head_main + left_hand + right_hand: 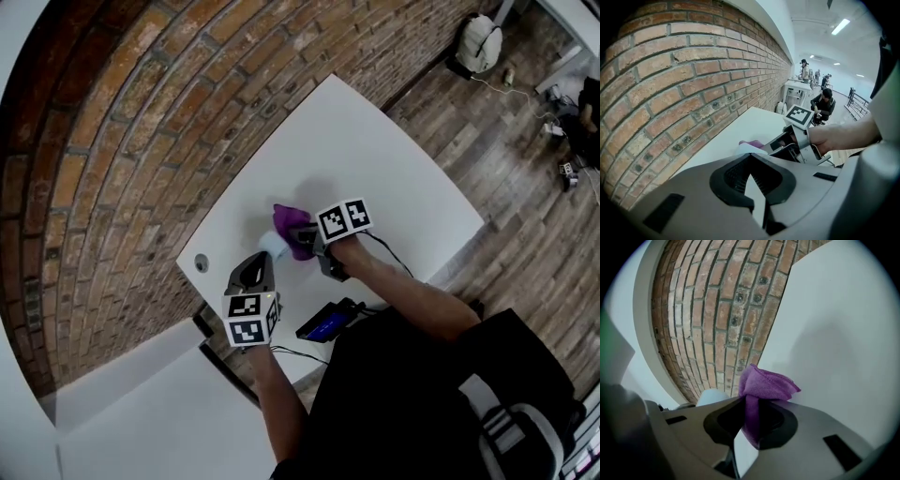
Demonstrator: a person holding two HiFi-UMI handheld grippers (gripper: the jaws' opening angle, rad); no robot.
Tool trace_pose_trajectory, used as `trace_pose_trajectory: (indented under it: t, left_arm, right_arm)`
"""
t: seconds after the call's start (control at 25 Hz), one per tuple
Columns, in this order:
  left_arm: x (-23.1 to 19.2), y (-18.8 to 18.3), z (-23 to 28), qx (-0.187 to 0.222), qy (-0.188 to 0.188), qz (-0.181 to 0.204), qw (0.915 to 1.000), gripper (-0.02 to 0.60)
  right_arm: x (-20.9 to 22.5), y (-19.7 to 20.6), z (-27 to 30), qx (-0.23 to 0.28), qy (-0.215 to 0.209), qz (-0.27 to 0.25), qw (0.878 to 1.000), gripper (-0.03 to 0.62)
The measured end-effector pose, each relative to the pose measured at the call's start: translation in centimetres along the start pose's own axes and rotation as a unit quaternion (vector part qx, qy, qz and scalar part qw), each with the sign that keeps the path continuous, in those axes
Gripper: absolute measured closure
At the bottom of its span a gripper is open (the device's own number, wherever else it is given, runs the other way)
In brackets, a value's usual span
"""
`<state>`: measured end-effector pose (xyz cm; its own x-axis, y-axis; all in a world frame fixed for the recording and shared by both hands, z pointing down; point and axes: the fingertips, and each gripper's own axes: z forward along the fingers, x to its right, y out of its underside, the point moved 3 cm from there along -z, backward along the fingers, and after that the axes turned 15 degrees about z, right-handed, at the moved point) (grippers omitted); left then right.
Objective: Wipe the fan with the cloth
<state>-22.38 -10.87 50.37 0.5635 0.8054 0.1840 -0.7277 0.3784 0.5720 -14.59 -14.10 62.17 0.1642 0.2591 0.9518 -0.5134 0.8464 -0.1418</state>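
Observation:
My right gripper (312, 246) is shut on a bunched purple cloth (292, 225); in the right gripper view the cloth (761, 387) sticks up from between the jaws (750, 416). A small pale blue-white rounded thing (272, 246), apparently the fan, sits on the white table (375, 159) right beside the cloth. It also shows as a pale fan (712, 397) left of the cloth. My left gripper (256, 269) points down at the fan from the near side. Its jaws (751, 172) are shut with nothing visible between the pads. The pale fan (749, 149) and the right gripper (787, 143) lie just beyond them.
A brick wall (141, 141) runs along the table's far and left side. A round grommet (201, 263) sits near the table's left corner. A black device with a blue screen (326, 323) and cables lies at the near edge. A white bag (480, 42) stands on the wooden floor.

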Motion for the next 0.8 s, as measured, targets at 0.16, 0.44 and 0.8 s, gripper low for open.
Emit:
trace_pose_trajectory:
  t: [0.16,0.44,0.8]
  left_arm:
    - [-1.7,1.1,-1.4,-0.014,-0.024,-0.001,0.9996,0.581]
    - [0.3,-0.1,-2.1,-0.002,-0.025,0.009,0.9996,0.581]
    - [0.2,-0.1,-1.9,-0.007,-0.028,0.016,0.9994,0.581]
  right_arm:
    - [2.2,0.8,3.3,-0.037,0.045,-0.016,0.998,0.533]
    - [-1.1,-0.5,-0.9,0.01,0.034,-0.061,0.998,0.533]
    - [-1.0,1.1,1.5,-0.017,0.02,-0.046,0.999,0.533]
